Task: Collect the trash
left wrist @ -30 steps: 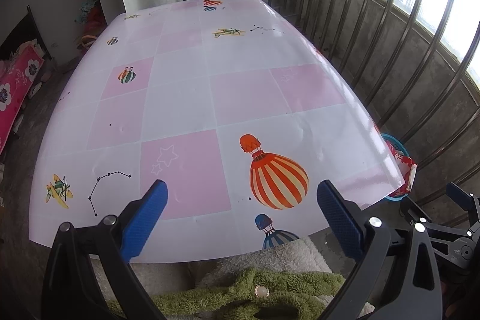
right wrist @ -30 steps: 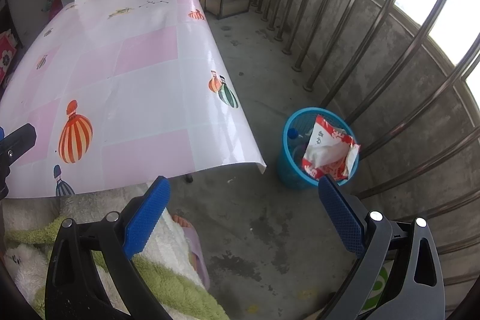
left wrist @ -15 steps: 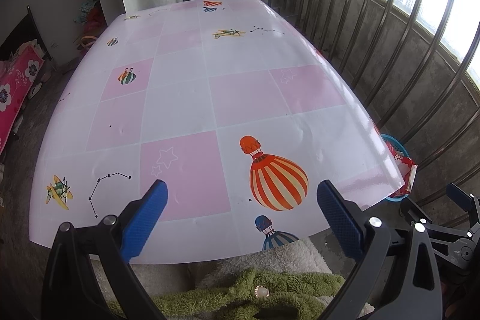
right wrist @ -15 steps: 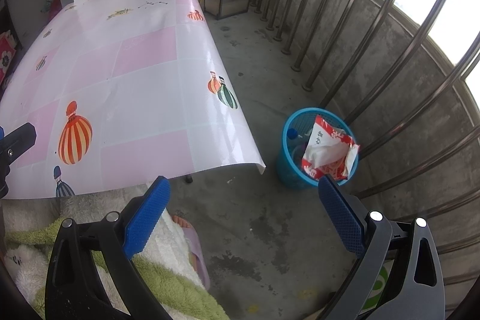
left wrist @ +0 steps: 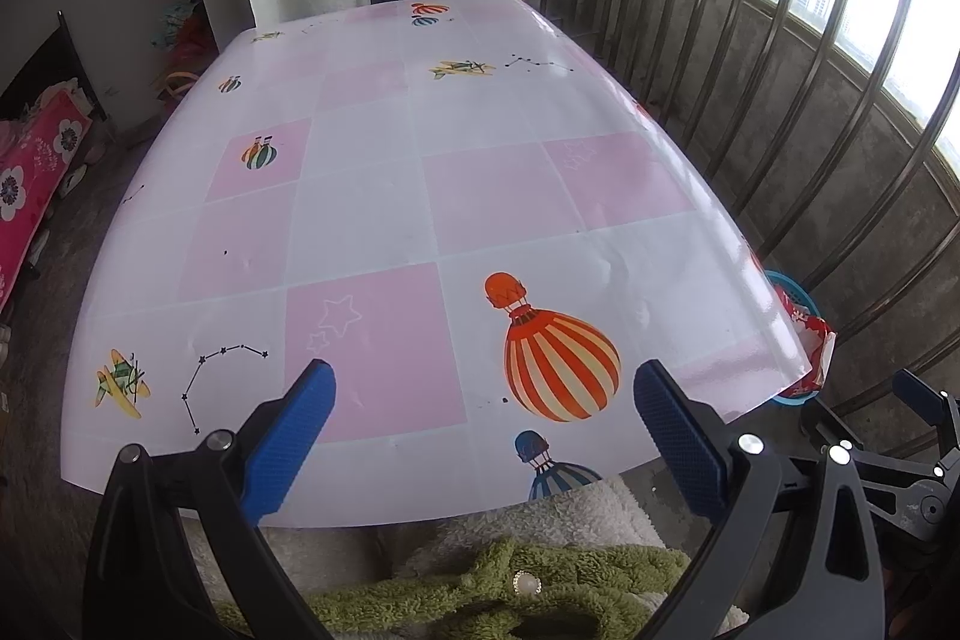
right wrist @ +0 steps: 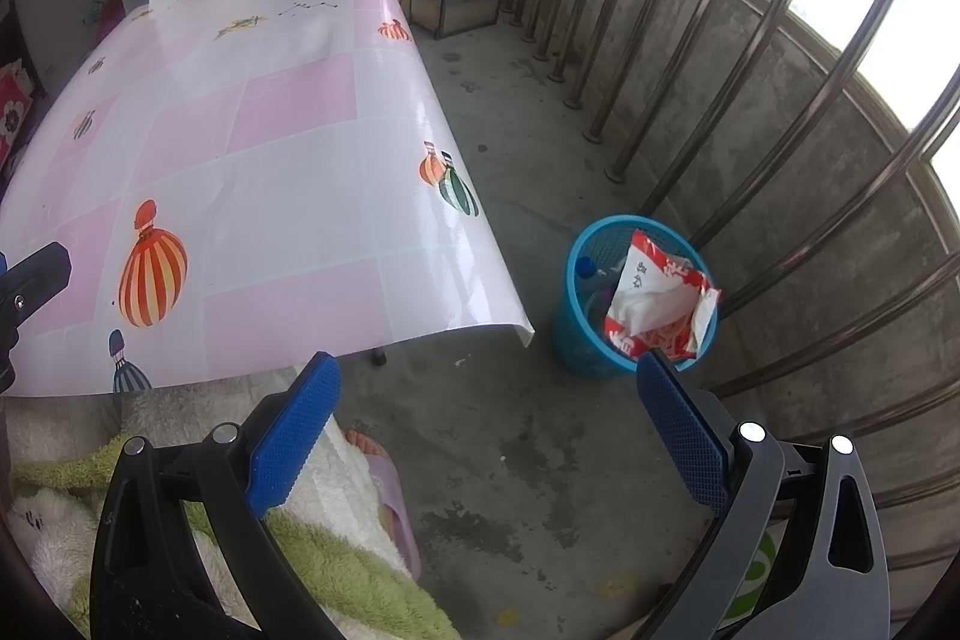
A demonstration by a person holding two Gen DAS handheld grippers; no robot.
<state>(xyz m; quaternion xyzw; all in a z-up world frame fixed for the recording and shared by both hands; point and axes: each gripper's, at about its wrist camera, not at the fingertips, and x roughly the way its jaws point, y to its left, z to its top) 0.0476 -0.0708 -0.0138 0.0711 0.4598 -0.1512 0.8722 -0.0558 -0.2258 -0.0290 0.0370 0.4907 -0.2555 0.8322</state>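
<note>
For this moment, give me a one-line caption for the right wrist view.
Open right tool over concrete floor, blue bin holding a red-and-white wrapper beside the table.

One table [left wrist: 372, 220] with a patterned cover. One blue bin [right wrist: 576, 340], lower right of centre, holding one red-and-white wrapper [right wrist: 654, 298]. Two grippers: left gripper [left wrist: 483, 436], right gripper [right wrist: 486, 424].

blue trash basket [left wrist: 795, 292] mostly hidden behind table [left wrist: 420, 196] edge, basket contents beneath red-white wrapper [right wrist: 657, 298] obscured, wrapper print unreadable

Both wrist views overlook the table's [left wrist: 384, 196] near corner.
</note>
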